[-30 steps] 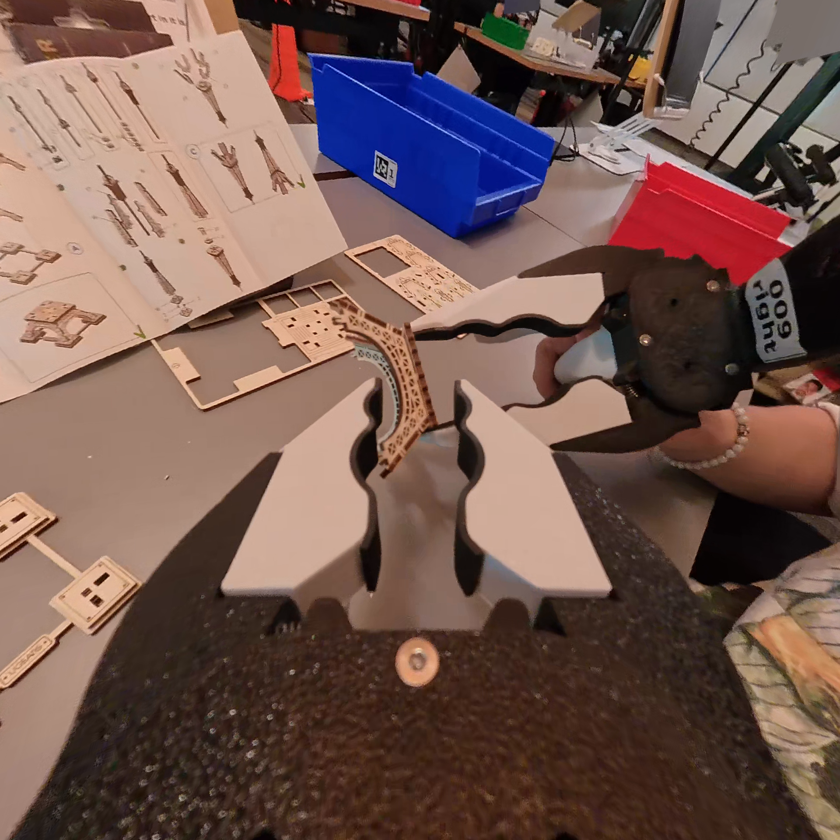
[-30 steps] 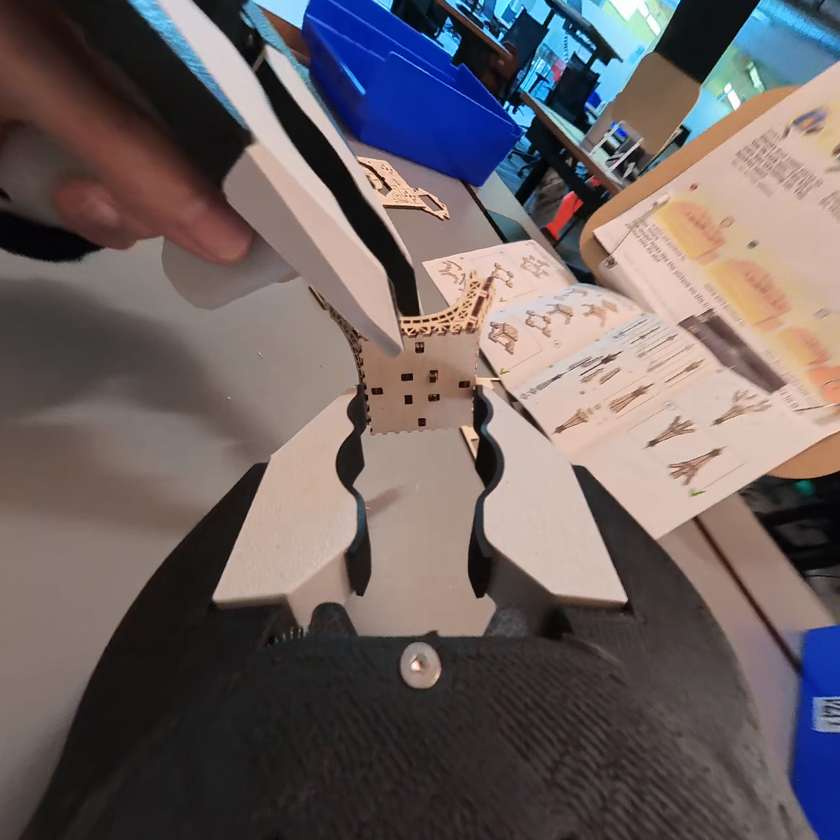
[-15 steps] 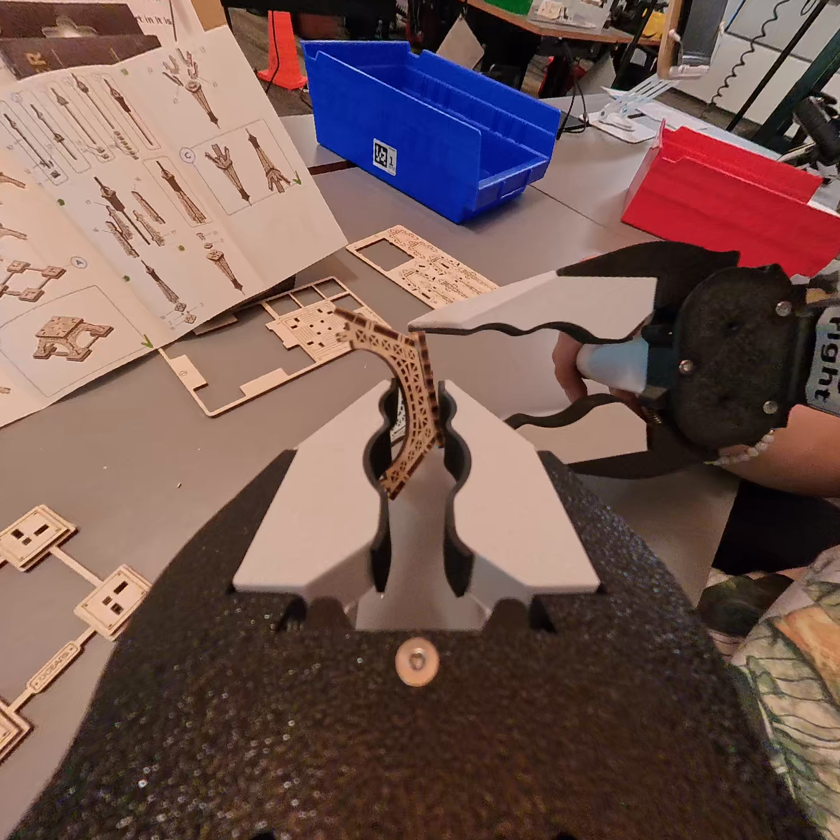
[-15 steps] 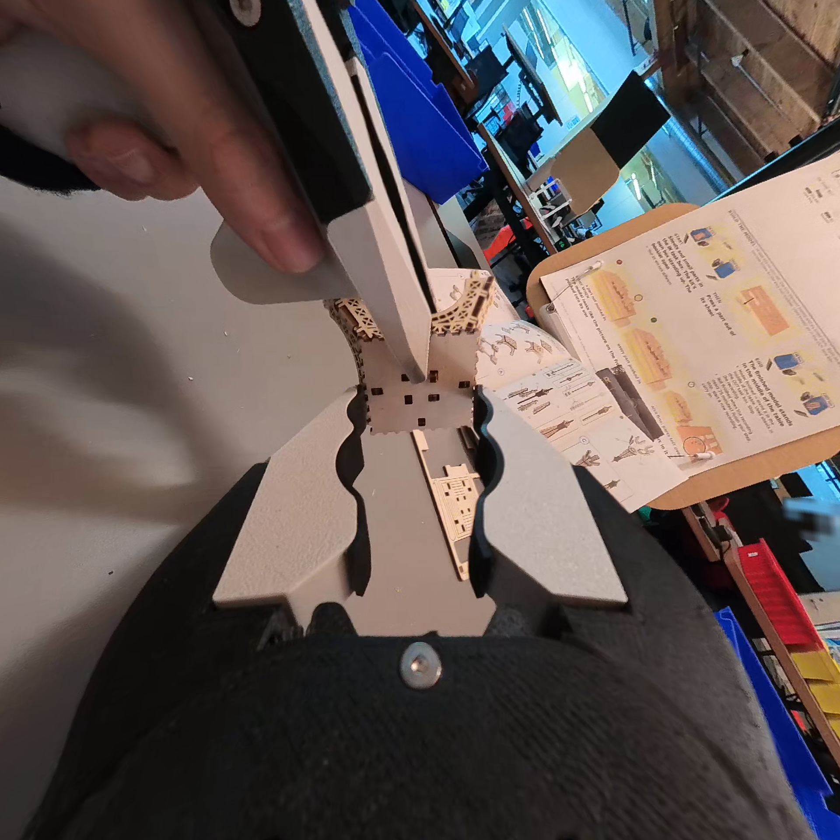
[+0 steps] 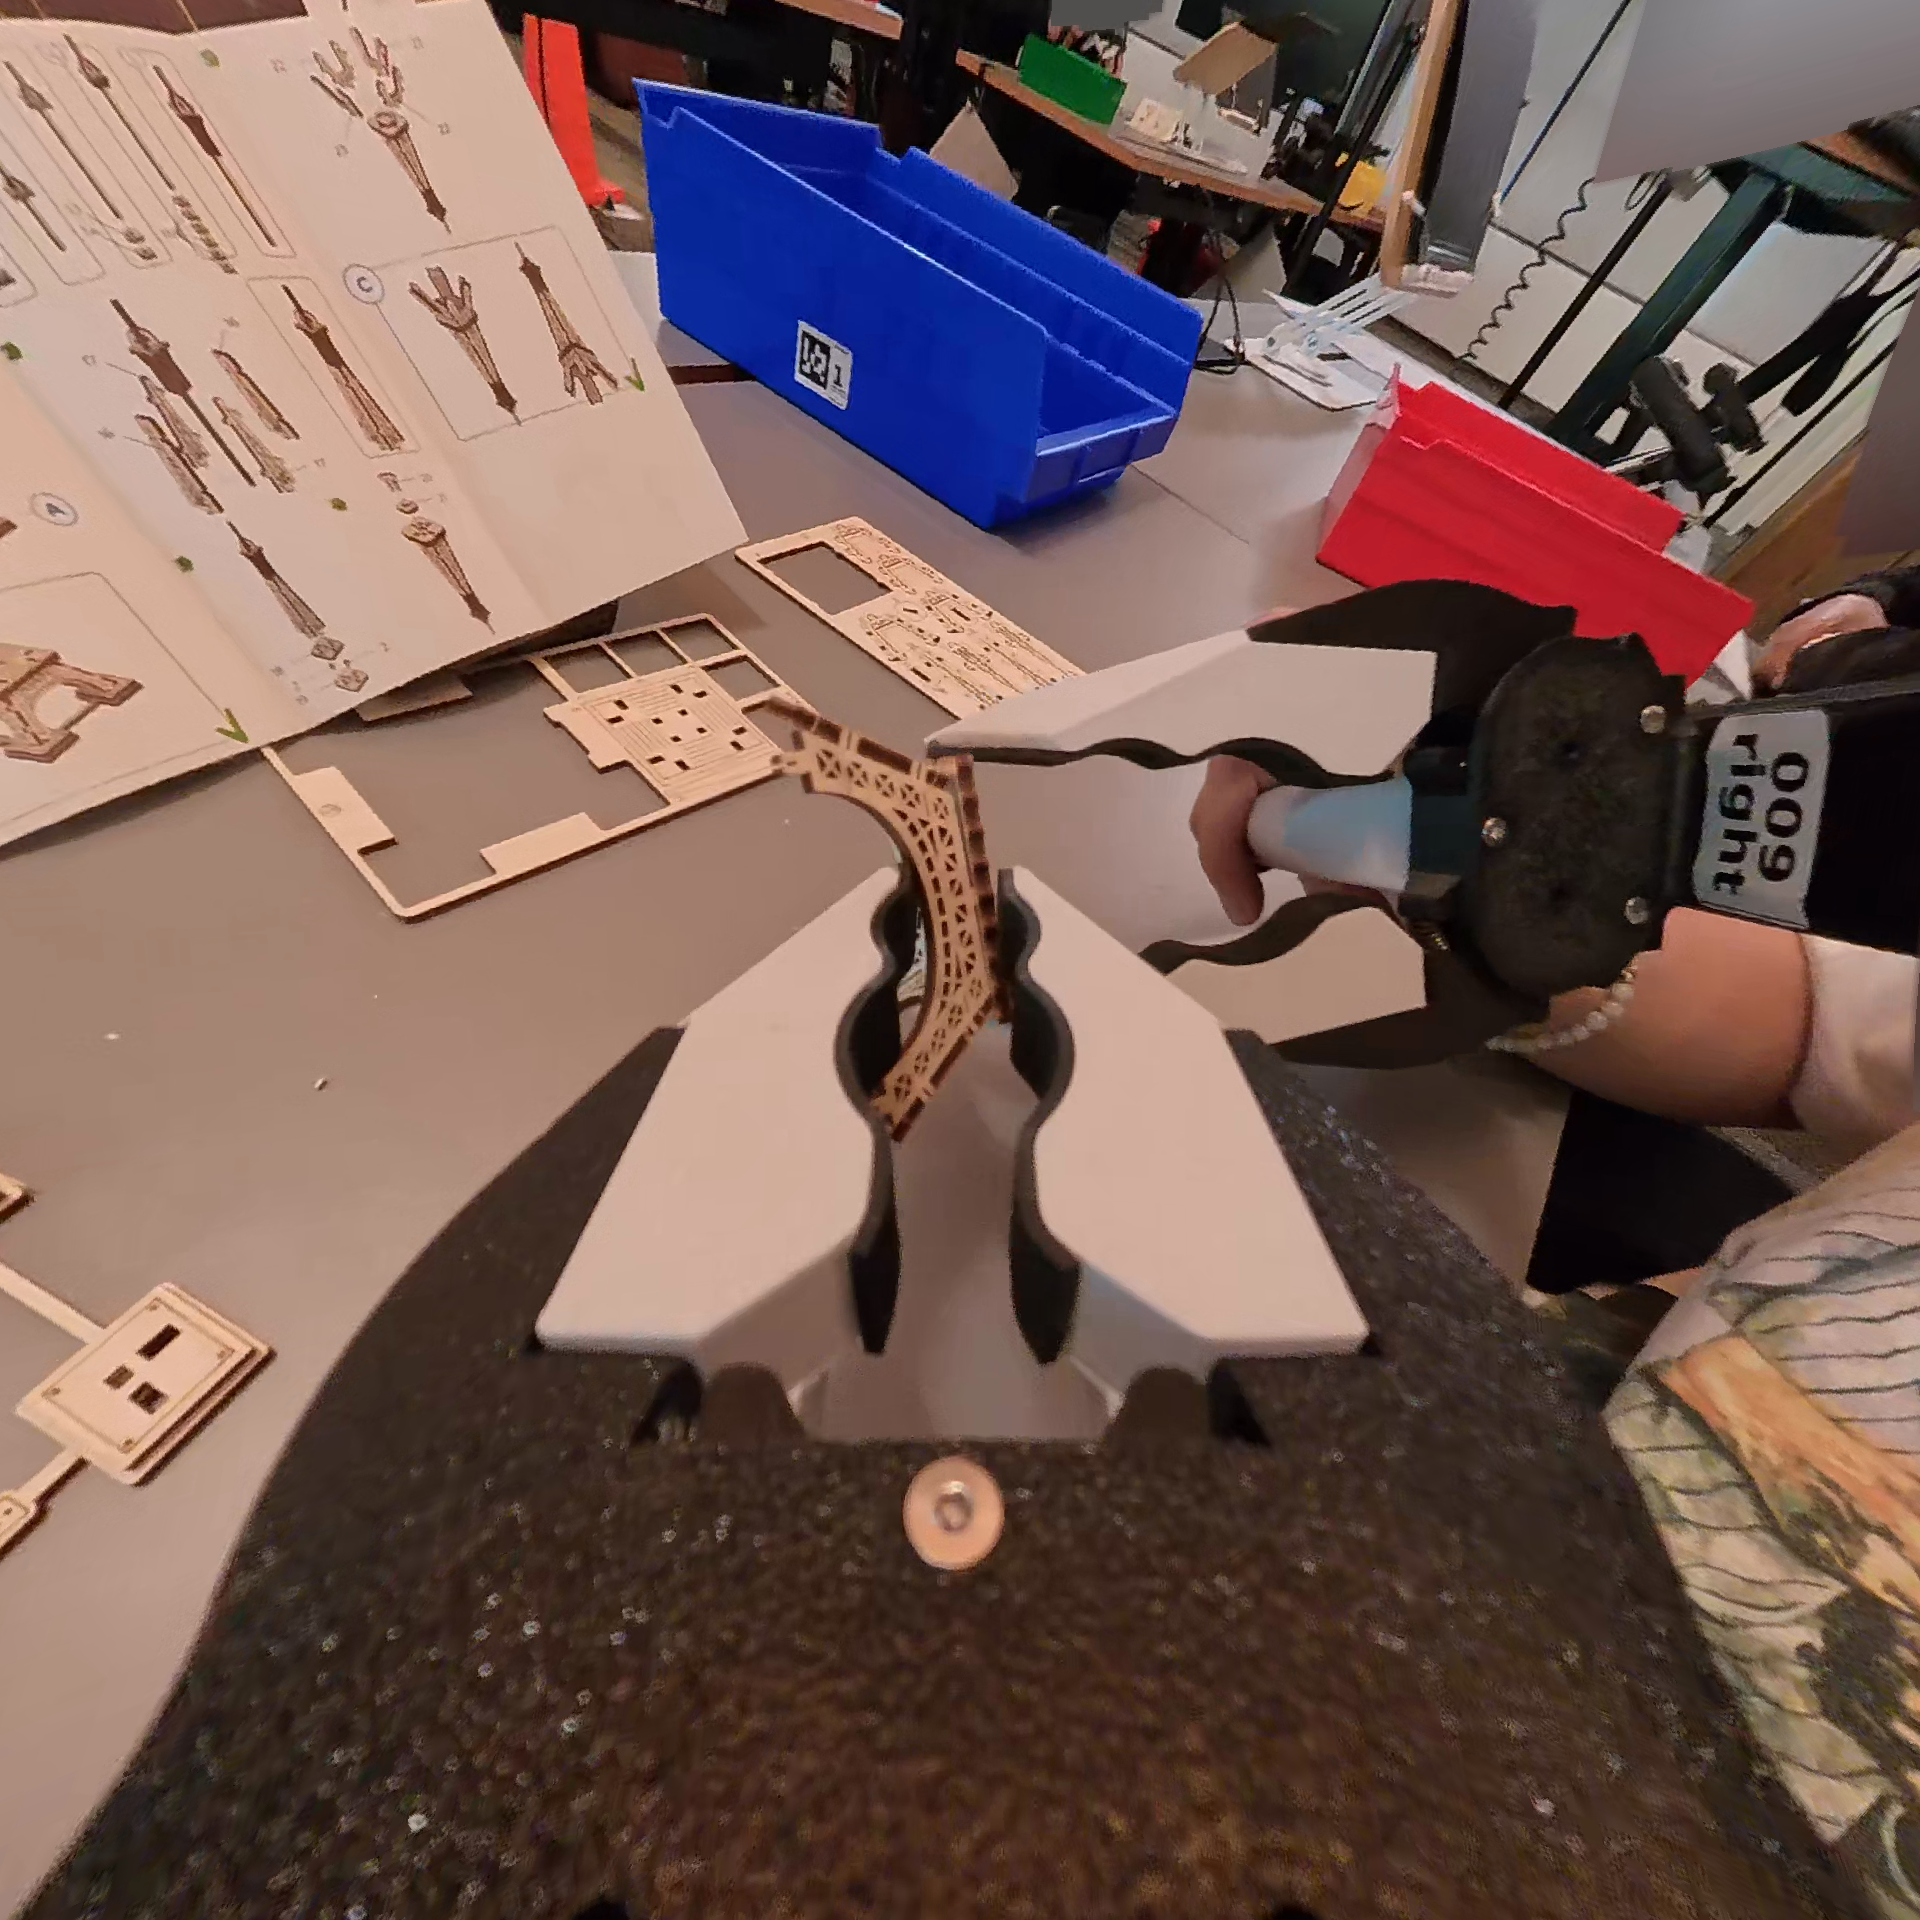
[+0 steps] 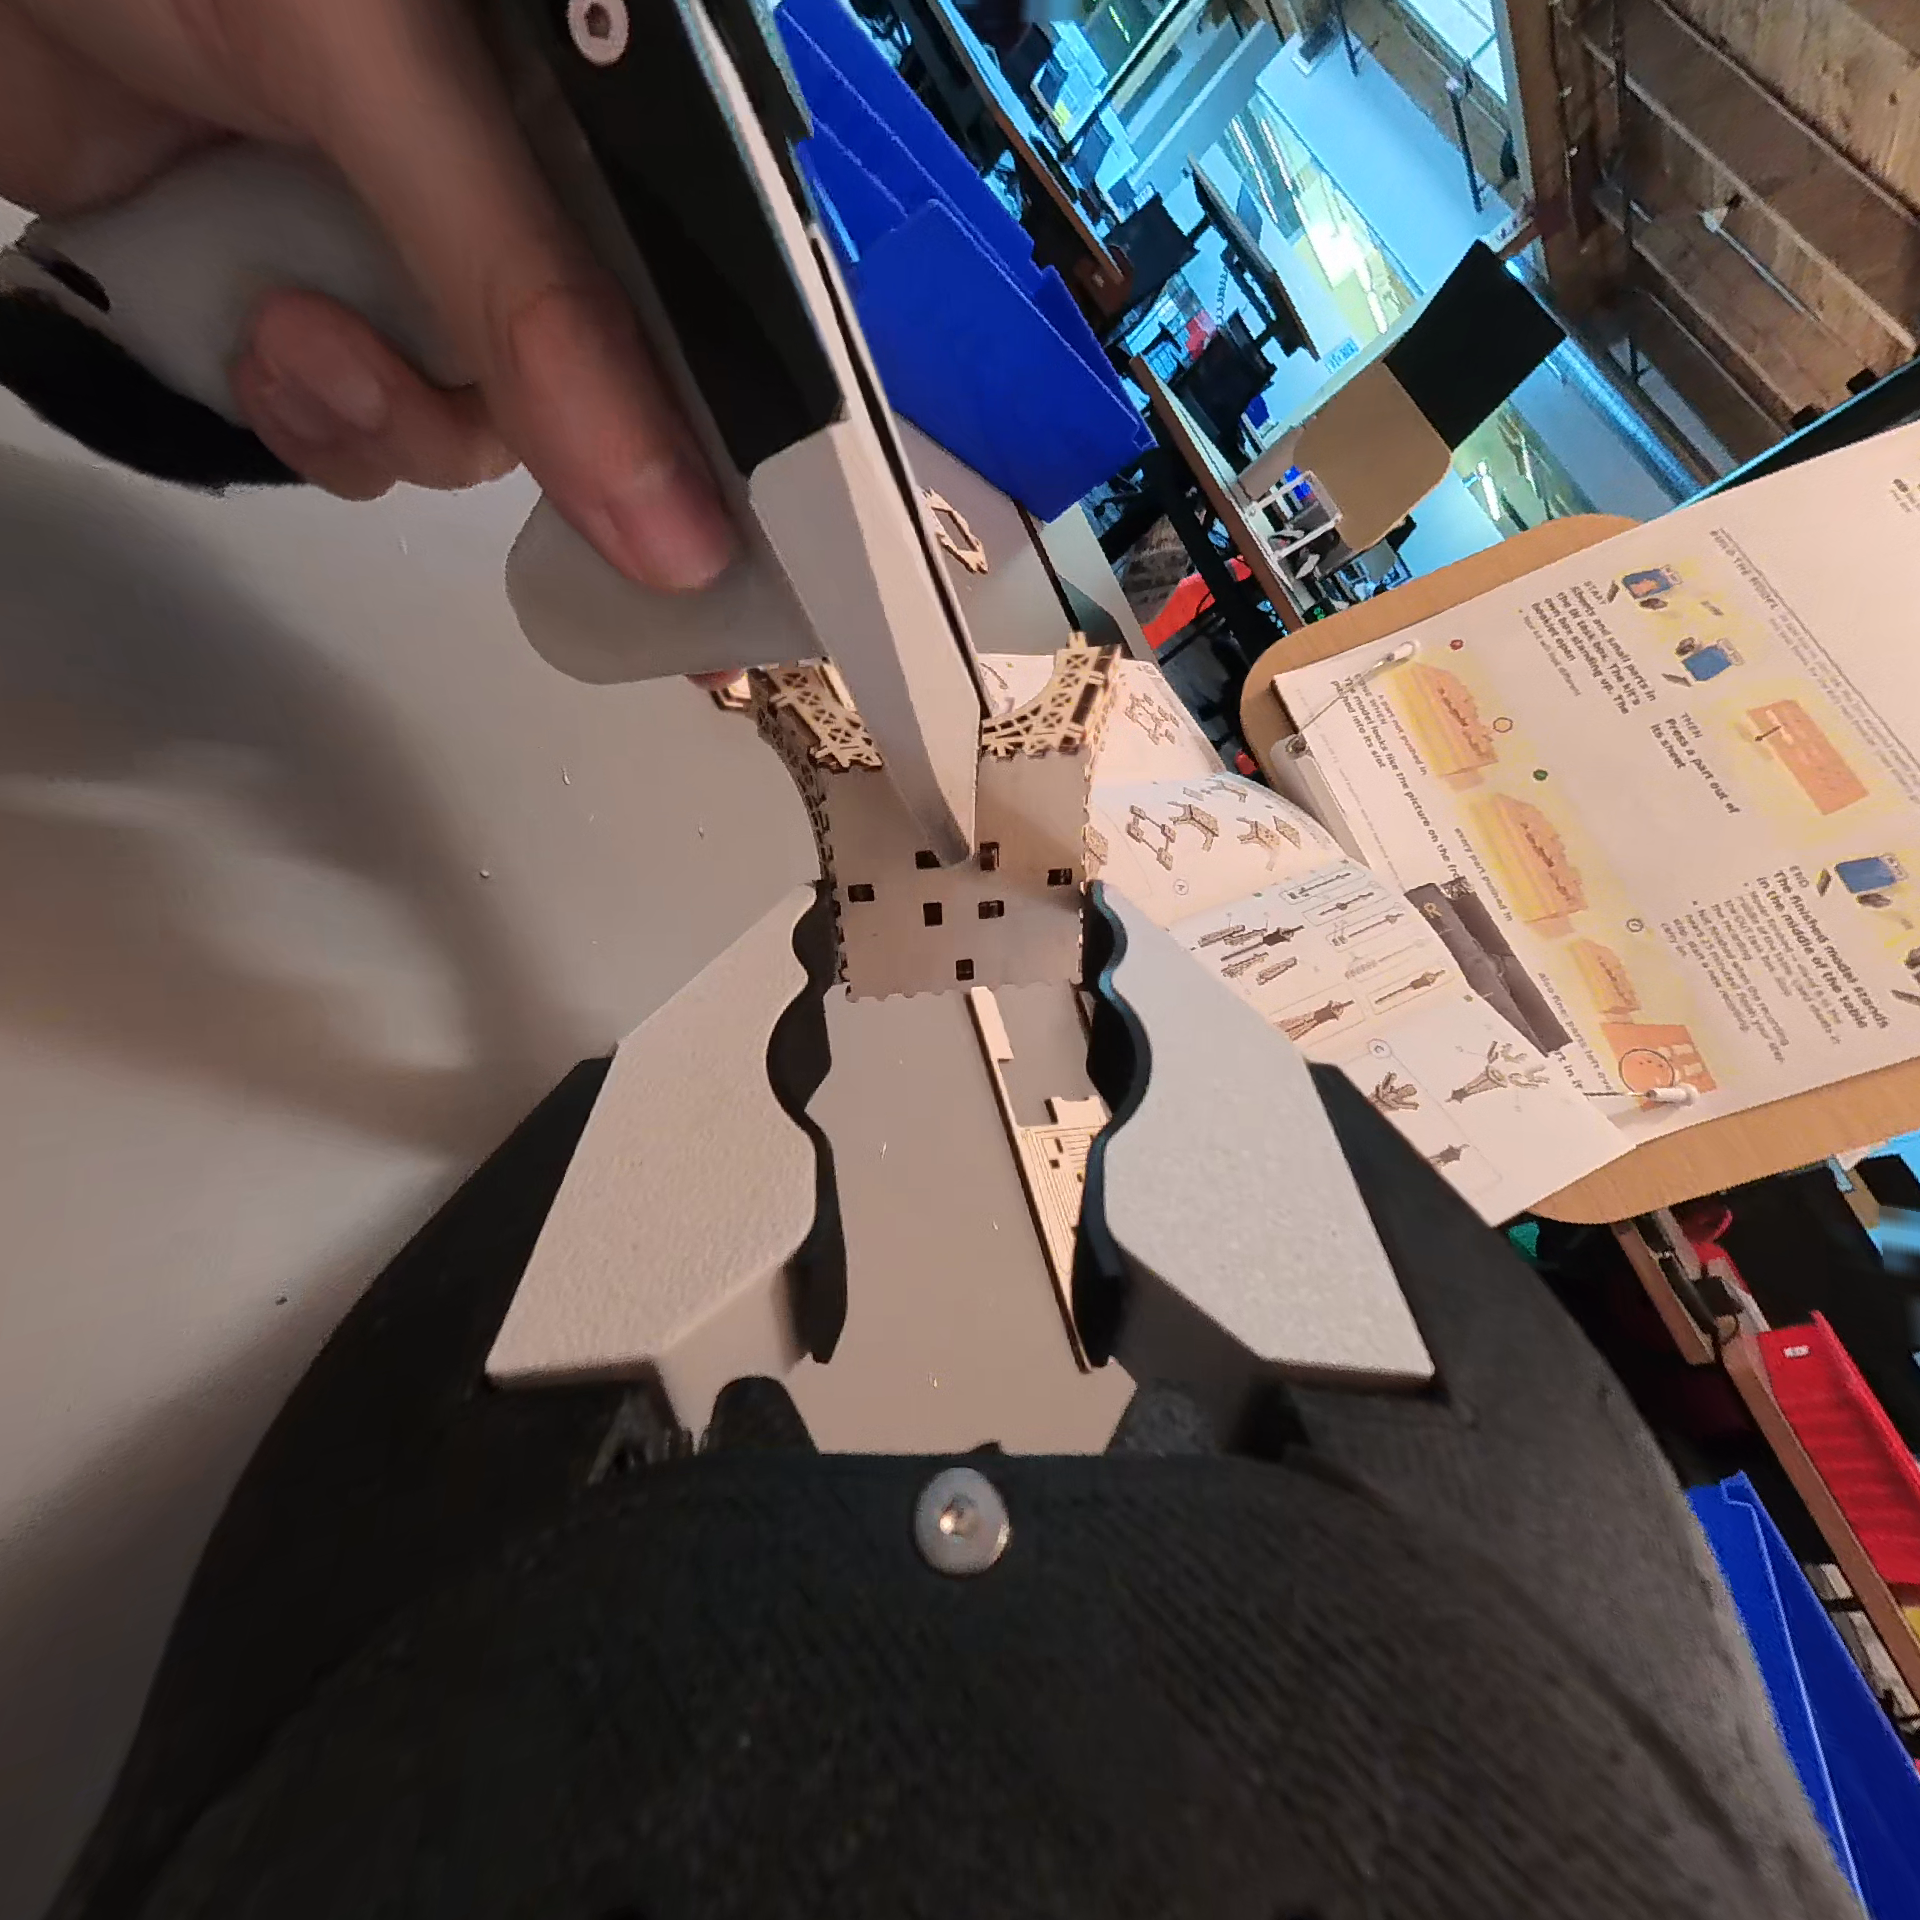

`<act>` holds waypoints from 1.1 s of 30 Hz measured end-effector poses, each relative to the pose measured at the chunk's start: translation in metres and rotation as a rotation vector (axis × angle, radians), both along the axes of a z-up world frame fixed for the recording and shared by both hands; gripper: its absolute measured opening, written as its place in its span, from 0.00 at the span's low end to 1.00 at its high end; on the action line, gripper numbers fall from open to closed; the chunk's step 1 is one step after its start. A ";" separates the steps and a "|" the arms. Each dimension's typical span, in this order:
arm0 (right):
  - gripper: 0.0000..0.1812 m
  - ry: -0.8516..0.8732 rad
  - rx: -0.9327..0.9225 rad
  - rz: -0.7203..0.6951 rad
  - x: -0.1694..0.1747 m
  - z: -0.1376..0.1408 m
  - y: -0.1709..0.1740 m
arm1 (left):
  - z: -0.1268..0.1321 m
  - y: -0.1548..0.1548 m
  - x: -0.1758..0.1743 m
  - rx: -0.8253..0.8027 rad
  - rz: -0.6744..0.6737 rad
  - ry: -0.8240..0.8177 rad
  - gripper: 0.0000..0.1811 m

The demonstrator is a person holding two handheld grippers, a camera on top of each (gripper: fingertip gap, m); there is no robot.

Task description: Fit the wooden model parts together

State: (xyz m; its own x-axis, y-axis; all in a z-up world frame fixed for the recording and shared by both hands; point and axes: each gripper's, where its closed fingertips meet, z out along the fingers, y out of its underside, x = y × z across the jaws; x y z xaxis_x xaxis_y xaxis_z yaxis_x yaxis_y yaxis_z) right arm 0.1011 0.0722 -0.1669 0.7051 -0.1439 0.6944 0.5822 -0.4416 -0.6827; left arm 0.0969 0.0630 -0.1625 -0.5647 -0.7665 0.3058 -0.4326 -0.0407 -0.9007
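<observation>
Clamping one arched leg (image 5: pixel 940 914), the left tool (image 5: pixel 951 940) meets the right tool (image 6: pixel 961 920) gripping the part-built base (image 6: pixel 961 935), while sheets (image 5: pixel 665 727) of parts remain unbuilt on the tabletop (image 5: pixel 208 987).

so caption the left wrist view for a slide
Left gripper clamps the wooden tower base; right gripper holds its far side.

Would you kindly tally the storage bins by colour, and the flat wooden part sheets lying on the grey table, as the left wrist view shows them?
Blue bin: 1
Red bin: 1
Wooden part sheets: 3
Total: 5
</observation>
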 end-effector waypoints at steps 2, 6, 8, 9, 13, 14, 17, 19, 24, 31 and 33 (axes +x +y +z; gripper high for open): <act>0.25 0.000 -0.003 0.009 -0.001 -0.001 0.001 | -0.001 0.001 -0.001 -0.015 -0.008 0.009 0.07; 0.25 0.004 0.011 0.031 -0.003 -0.001 0.003 | -0.002 0.003 -0.002 -0.041 -0.024 0.025 0.07; 0.25 -0.003 0.017 0.041 -0.003 -0.001 0.003 | -0.002 0.003 -0.003 -0.051 -0.030 0.033 0.06; 0.25 -0.006 0.020 0.046 -0.003 -0.001 0.003 | -0.002 0.004 -0.003 -0.055 -0.033 0.035 0.06; 0.25 -0.038 0.043 0.061 -0.004 0.002 0.004 | 0.000 0.004 -0.004 -0.068 -0.044 0.031 0.06; 0.26 -0.044 0.048 0.062 -0.004 0.002 0.004 | 0.000 0.004 -0.004 -0.066 -0.047 0.032 0.06; 0.29 -0.058 0.057 0.063 -0.004 0.003 0.004 | -0.001 0.004 -0.005 -0.058 -0.054 0.036 0.06; 0.30 -0.068 0.057 0.074 -0.005 0.003 0.005 | -0.001 0.004 -0.007 -0.051 -0.064 0.039 0.06; 0.31 -0.067 0.069 0.082 -0.006 0.004 0.005 | 0.001 0.004 -0.010 -0.030 -0.084 0.015 0.06; 0.32 -0.051 0.068 0.133 -0.011 0.000 0.007 | -0.002 0.004 -0.015 -0.092 -0.111 0.089 0.06; 0.32 -0.043 0.069 0.135 -0.010 -0.001 0.007 | -0.001 0.003 -0.018 -0.152 -0.136 0.122 0.06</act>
State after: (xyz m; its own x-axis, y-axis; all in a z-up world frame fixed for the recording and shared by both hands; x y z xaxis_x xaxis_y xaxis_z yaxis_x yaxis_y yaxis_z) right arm 0.0908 0.0789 -0.1680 0.6914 -0.0980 0.7158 0.6623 -0.3098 -0.6822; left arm 0.0785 0.0664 -0.1632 -0.6112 -0.6263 0.4840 -0.5485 -0.1057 -0.8295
